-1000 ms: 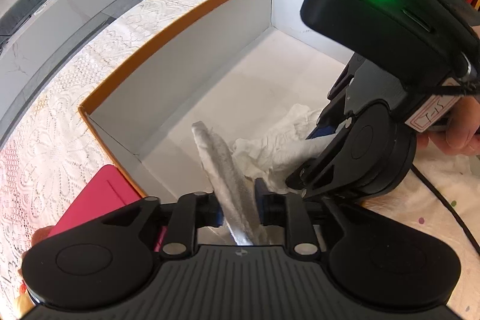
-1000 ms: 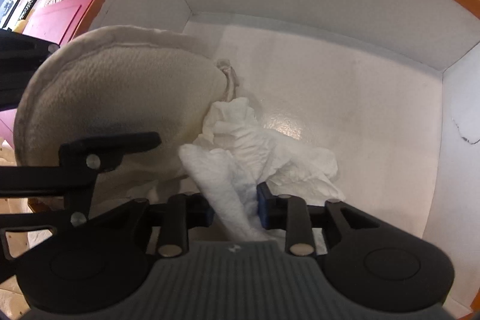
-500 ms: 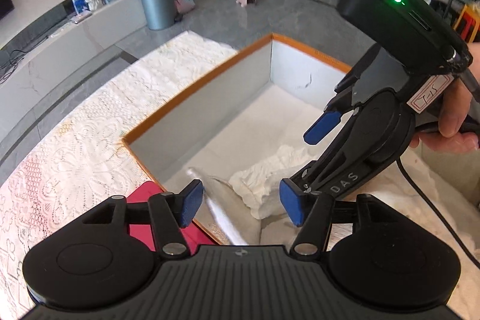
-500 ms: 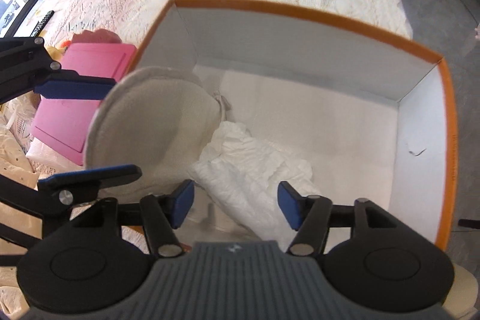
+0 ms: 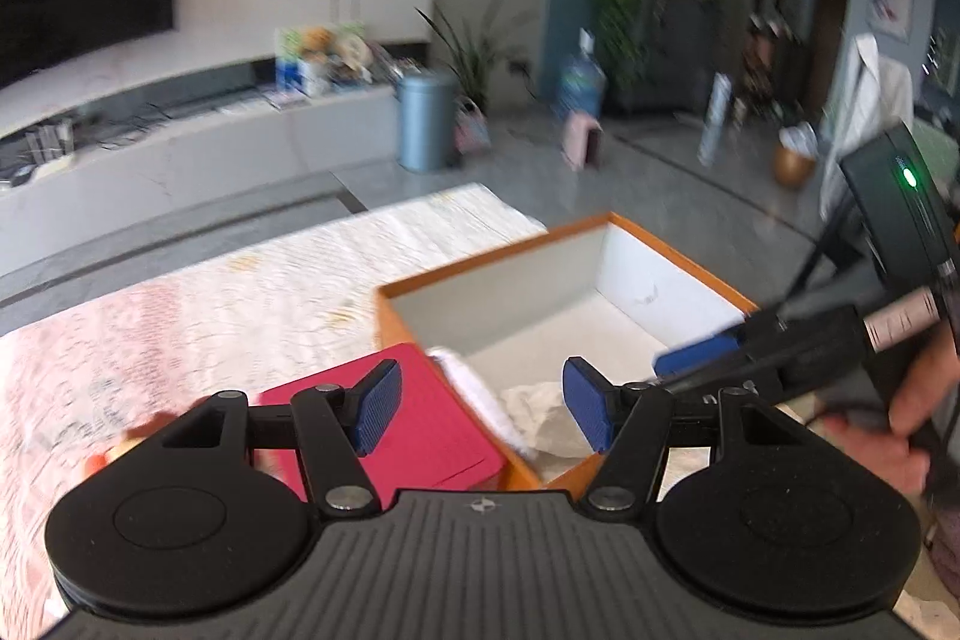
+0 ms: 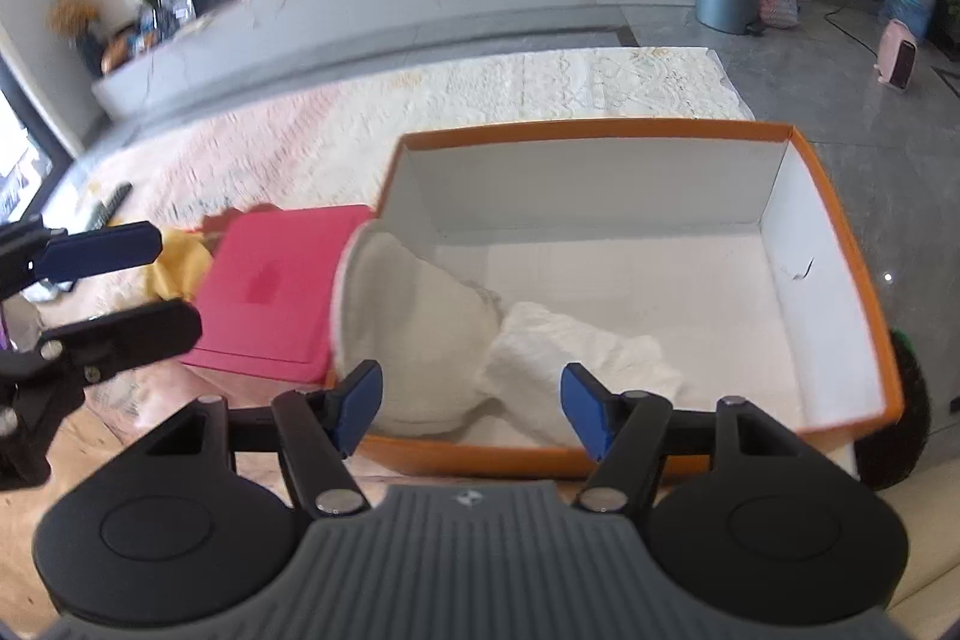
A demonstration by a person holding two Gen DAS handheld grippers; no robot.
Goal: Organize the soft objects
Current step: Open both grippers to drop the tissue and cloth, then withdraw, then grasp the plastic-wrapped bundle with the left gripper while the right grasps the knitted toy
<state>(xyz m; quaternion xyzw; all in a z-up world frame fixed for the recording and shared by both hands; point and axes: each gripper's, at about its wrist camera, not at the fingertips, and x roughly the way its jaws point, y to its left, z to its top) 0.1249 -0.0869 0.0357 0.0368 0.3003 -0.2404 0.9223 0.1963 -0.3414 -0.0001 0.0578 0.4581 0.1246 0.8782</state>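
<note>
While both claws, left claw (image 5: 480, 409) and right claw (image 6: 471, 409), have just been opening and stand wide and empty, a limp round pad (image 6: 408, 328) and crumpled cloth (image 6: 576, 352) lie in the box (image 6: 840, 244) at 7 o'clock; light, soft, best pinched at an edge or fold.

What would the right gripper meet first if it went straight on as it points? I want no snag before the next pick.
Likely the white crumpled cloth in the orange box, beside the round cream pad. The right gripper is open and empty; depth is uncertain.
</note>
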